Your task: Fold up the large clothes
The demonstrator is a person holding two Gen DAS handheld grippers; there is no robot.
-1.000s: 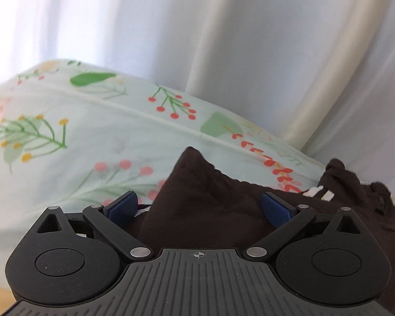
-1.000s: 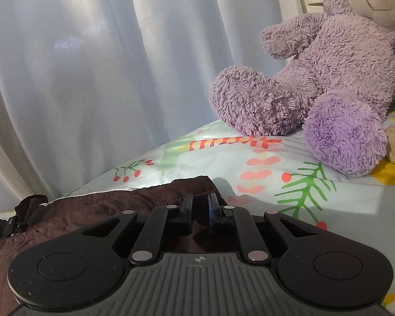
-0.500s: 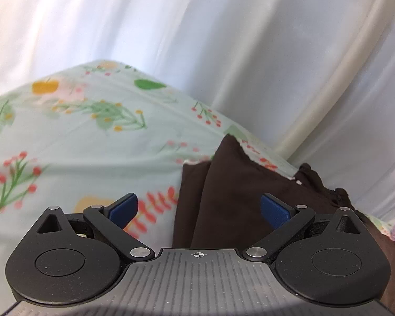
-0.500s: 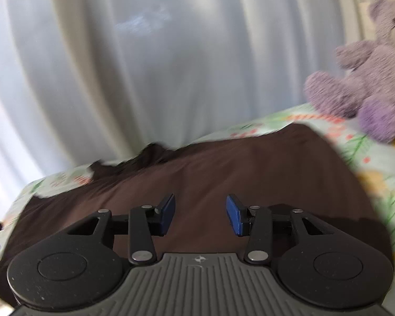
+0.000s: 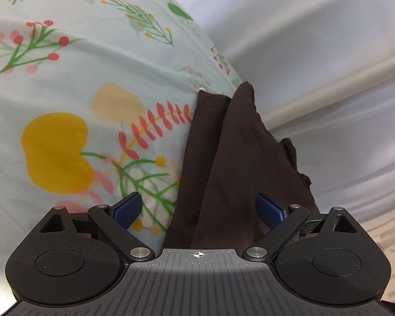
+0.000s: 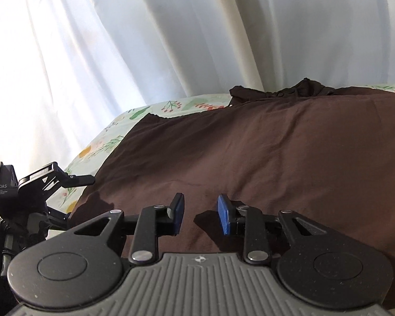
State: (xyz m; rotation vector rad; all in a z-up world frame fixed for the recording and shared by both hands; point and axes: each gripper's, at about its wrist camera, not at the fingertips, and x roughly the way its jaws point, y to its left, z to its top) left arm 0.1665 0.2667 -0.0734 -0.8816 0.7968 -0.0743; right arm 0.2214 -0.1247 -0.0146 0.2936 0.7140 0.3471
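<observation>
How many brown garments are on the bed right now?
1: the brown garment lies spread on the floral bedsheet beside the white curtain. Others may be hidden out of view.

Right gripper [image 6: 200, 212] closing, empty; brown garment [image 6: 263, 152] below

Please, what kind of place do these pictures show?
Probably a bedroom: a dark brown garment lies spread on a pale green floral bedsheet, with long white curtains hanging right behind it.

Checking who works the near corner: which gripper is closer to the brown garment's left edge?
Left. The left gripper straddles that edge of the garment, jaws closing; the right gripper hovers over its broad middle, also closing.
</observation>
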